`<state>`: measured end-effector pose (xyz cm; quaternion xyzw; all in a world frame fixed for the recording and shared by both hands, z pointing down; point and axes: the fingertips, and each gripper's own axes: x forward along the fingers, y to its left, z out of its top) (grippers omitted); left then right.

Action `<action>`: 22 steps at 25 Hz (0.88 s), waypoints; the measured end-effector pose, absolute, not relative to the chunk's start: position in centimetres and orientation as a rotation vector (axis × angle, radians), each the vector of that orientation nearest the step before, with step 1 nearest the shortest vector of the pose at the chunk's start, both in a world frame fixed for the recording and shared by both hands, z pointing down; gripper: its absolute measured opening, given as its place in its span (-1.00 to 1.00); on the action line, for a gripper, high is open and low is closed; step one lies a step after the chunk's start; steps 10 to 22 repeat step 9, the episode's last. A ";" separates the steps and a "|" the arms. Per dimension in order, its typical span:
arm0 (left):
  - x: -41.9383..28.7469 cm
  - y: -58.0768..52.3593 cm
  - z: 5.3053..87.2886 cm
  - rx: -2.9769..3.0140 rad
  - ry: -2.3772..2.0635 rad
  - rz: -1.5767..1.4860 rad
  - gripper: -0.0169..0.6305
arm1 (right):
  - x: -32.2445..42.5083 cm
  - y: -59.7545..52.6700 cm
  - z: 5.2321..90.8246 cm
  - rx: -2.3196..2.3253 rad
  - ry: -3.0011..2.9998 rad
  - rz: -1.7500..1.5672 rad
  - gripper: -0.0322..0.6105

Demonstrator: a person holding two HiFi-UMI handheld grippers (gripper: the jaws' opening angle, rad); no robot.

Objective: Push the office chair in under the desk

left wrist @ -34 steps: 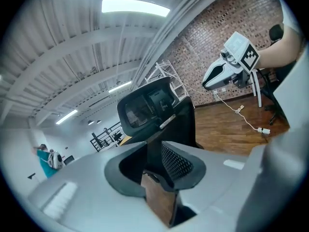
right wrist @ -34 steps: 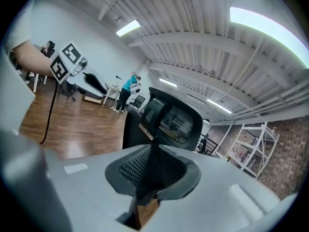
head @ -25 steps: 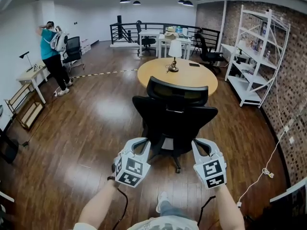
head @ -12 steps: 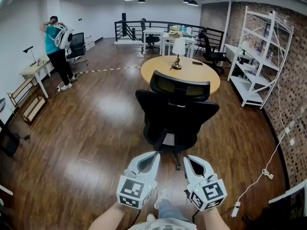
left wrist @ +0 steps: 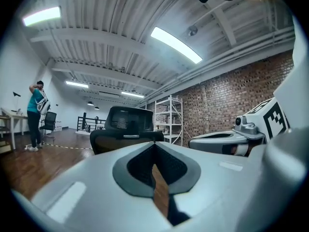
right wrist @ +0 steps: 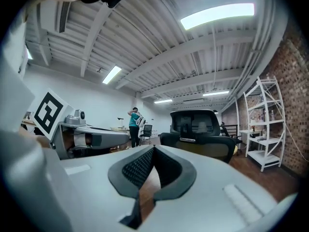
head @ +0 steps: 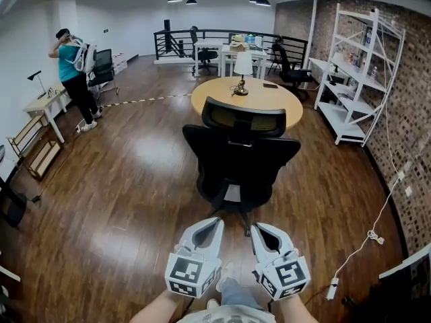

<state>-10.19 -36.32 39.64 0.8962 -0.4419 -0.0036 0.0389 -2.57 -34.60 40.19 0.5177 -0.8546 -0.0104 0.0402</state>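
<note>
Head view: both grippers have backed off the office chair (head: 239,160). A sec ago they sat either side of its backrest, now they're pulled in low near the person's body, close together, w/ bare floor (head: 135,200) between them and the chair.
Left gripper (head: 214,222): jaws pressed together, nothing in em. In the left gripper view only the wood floor shows thru the slit.
Right gripper (head: 261,227): same deal, jaws together and empty.
Chair spot: hasn't shifted vs the round table (head: 269,106) afaict. Its back faces the person and the headrest overlaps the table's near rim.
Seat: hidden behind the backrest, so can't say how far under the table it sits.
On the table: a lamp (head: 242,69), nowhere near the chair.
Gripper views: both look level at the chair's back, which is well apart from the jaw tips, no contact.
Task read: imo the push is done or at least paused, since the hands are off and retreating. If it needs to go deeper, they'd have to come fwd again and lean on the backrest.
Bystander: person (head: 71,66) far left, well apart, not in the way.
</note>
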 end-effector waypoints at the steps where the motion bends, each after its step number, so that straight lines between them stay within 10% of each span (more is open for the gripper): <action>1: -10.0 -36.2 39.7 2.753 -1.349 -0.010 -0.90 | -2.6 -34.5 40.3 1.590 -2.619 -0.028 -0.90; 22: -9.3 -35.1 39.7 2.764 -1.321 -0.008 -0.90 | -2.4 -33.5 40.2 1.599 -2.617 -0.025 -0.90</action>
